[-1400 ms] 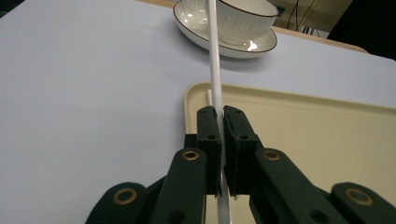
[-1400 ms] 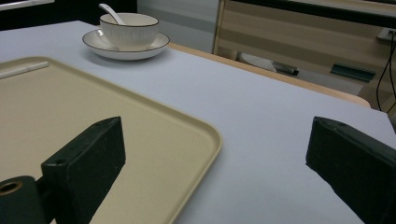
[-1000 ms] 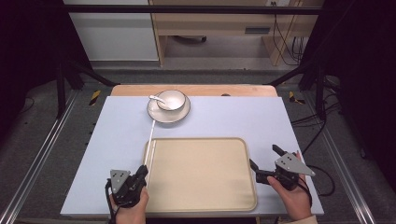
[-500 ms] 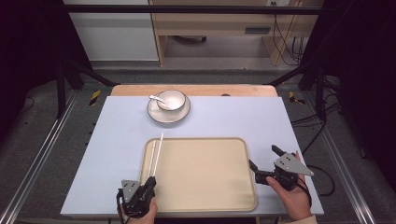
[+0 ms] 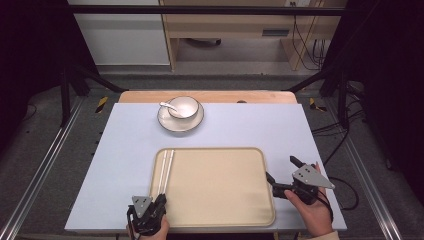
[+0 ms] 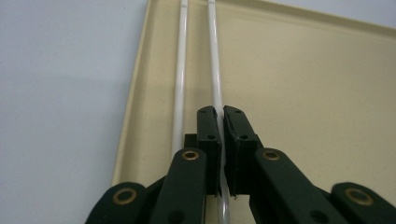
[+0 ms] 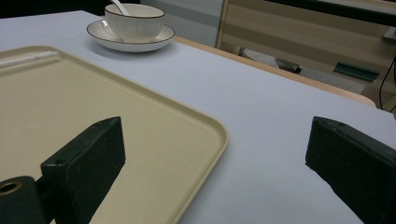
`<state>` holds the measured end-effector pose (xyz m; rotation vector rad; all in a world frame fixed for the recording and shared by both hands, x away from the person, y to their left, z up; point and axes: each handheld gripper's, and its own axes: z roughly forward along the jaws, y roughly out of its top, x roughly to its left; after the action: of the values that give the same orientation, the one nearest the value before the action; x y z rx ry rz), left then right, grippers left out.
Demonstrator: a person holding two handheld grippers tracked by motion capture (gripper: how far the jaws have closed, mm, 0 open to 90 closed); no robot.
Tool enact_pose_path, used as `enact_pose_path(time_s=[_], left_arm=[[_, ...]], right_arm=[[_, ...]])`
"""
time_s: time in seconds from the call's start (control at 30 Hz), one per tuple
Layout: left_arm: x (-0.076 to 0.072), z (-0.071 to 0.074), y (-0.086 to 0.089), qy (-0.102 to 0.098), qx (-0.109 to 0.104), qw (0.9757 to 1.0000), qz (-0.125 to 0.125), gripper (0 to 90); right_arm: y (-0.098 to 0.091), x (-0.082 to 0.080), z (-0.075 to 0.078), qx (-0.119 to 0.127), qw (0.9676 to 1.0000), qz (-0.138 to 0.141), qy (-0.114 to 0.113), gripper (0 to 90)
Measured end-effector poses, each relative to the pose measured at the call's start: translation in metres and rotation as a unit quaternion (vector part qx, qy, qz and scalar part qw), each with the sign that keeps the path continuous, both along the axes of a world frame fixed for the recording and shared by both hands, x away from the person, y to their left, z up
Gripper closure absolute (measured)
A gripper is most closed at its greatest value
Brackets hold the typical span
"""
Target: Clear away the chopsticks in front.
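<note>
While left tongs (image 6: 220,126) pinch one chopstick (image 6: 214,70), both over the tray (image 6: 303,93).

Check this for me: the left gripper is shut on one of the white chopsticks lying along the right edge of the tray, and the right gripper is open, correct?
Not quite. The chopsticks lie along the left edge of the tray, not the right; the high view shows it. The left gripper is indeed shut on one chopstick, and the right gripper is open.
</note>
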<state>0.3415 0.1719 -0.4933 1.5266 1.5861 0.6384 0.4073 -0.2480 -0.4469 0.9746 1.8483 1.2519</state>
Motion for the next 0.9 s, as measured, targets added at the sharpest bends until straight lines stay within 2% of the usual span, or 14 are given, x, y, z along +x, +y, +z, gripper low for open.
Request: enact_pose_path(time_s=[0.27,0.5,0.6,0.8,0.87,0.9], left_arm=[[0.003,-0.001,0.004,0.001,0.001,1.0000,0.006,85.2],[0.005,-0.001,0.005,-0.007,0.002,0.9999,0.010,84.6],[0.005,0.000,0.005,-0.017,0.004,0.9998,0.012,81.0],[0.005,0.007,0.001,-0.038,0.019,0.9991,0.008,71.9],[0.008,0.014,-0.003,-0.050,0.027,0.9984,-0.007,69.8],[0.014,0.020,-0.006,-0.046,0.024,0.9982,-0.031,64.9]], right_arm=[[0.000,0.001,-0.001,-0.002,1.0000,0.001,-0.001,4.9],[0.001,0.001,-0.001,-0.003,1.0000,0.004,0.001,4.9],[0.001,0.001,-0.001,-0.003,1.0000,0.004,0.001,4.9],[0.000,0.001,-0.001,-0.002,1.0000,0.003,0.003,4.9],[0.000,0.002,-0.001,-0.004,1.0000,0.004,0.003,4.8],[-0.001,0.002,-0.001,-0.004,1.0000,0.002,0.004,4.8]])
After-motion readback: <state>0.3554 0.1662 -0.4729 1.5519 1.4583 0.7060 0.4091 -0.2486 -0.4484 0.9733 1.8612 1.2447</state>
